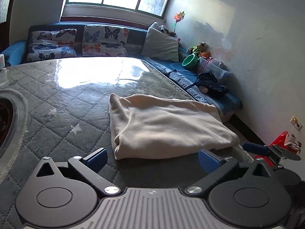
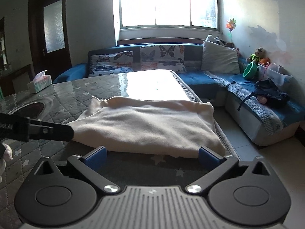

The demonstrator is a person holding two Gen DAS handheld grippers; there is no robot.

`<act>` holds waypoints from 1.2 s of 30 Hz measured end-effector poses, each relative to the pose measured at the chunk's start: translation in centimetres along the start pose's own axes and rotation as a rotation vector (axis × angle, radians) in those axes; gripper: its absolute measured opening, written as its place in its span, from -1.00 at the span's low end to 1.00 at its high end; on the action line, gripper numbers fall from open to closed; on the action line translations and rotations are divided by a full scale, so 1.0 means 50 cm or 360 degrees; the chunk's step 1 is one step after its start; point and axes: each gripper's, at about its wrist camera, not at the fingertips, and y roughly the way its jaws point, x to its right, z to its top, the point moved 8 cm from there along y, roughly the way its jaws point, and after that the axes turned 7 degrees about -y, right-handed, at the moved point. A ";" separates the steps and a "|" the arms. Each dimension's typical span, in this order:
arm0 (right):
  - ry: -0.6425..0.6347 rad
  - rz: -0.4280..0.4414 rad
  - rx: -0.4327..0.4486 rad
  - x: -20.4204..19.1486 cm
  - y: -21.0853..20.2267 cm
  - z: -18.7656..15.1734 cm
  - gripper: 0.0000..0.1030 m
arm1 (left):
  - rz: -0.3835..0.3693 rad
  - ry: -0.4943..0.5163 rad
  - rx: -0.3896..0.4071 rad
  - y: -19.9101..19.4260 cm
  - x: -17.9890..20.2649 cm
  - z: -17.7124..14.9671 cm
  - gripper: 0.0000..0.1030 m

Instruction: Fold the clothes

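- Your left gripper [image 1: 152, 157]: jaws spread wide, empty; folded cream garment [image 1: 167, 127] lies at 12 o'clock, just beyond the fingertips
- Your right gripper [image 2: 152, 155]: jaws likewise apart, empty; garment flat on the quilted table [image 2: 57, 99]

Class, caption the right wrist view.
Open right hand-held gripper facing a folded cream garment on the quilted table.

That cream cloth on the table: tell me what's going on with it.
A person with a gripper in each hand is folding clothes. The cream cloth lies folded into a rough rectangle on the quilted table cover. Both the left gripper and right gripper are open just short of its near edge, holding nothing.
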 end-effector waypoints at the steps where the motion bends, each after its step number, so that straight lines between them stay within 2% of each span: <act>1: 0.0002 -0.0011 0.0001 -0.001 -0.002 -0.001 1.00 | 0.0001 -0.0001 -0.0006 -0.001 -0.001 -0.004 1.00; 13: 0.0123 0.0006 0.0007 -0.002 -0.028 -0.012 1.00 | 0.0019 0.0009 -0.0033 -0.031 -0.008 -0.038 1.00; 36: 0.0124 -0.0013 0.0031 -0.043 -0.081 -0.039 1.00 | 0.0027 0.0005 -0.0048 -0.083 -0.002 -0.094 1.00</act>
